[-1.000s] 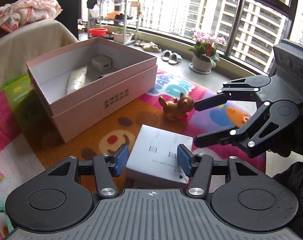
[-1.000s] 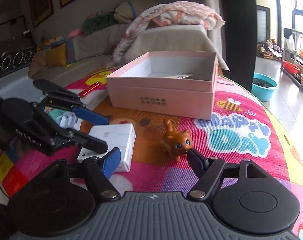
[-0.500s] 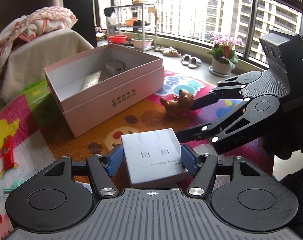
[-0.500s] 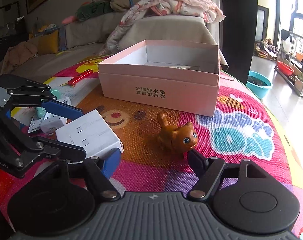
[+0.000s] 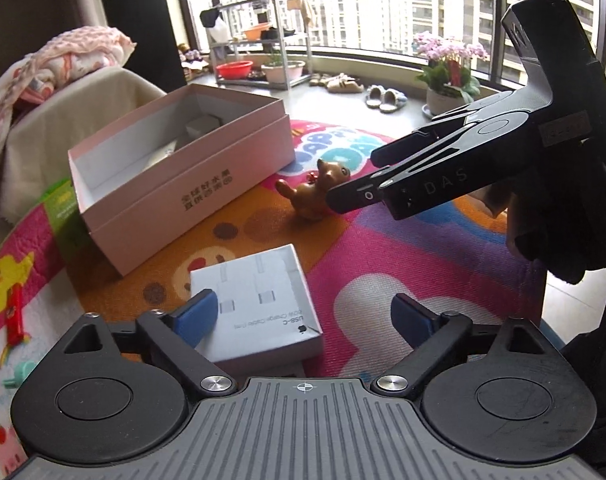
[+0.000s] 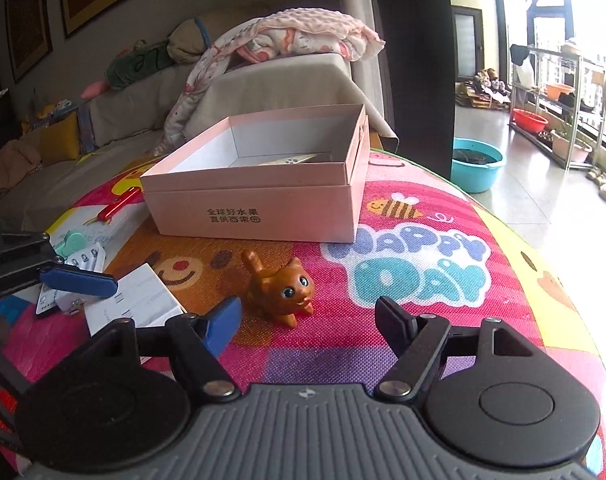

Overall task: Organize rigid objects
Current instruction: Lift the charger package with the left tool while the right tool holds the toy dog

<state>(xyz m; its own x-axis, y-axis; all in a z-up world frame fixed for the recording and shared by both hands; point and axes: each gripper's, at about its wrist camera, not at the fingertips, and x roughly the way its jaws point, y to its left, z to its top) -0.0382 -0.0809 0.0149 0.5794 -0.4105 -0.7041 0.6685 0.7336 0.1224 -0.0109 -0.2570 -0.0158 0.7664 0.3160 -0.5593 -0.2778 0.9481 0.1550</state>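
An open pink box sits on the colourful play mat and holds a tube and a small white item; it also shows in the right wrist view. A white USB-C cable box lies flat on the mat between my left gripper's spread fingers, nearer the left one. My left gripper is open and empty. A brown toy cat stands just ahead of my right gripper, which is open, its jaws either side of and short of the cat. The cat also shows in the left wrist view.
A red pen, a mint green item and small white packets lie at the mat's left. A sofa with a pink blanket stands behind the box. The mat edge drops off to the right.
My left gripper has opened wide and let go of the white cable box, which now lies on the mat. My right gripper has come closer to the toy cat.
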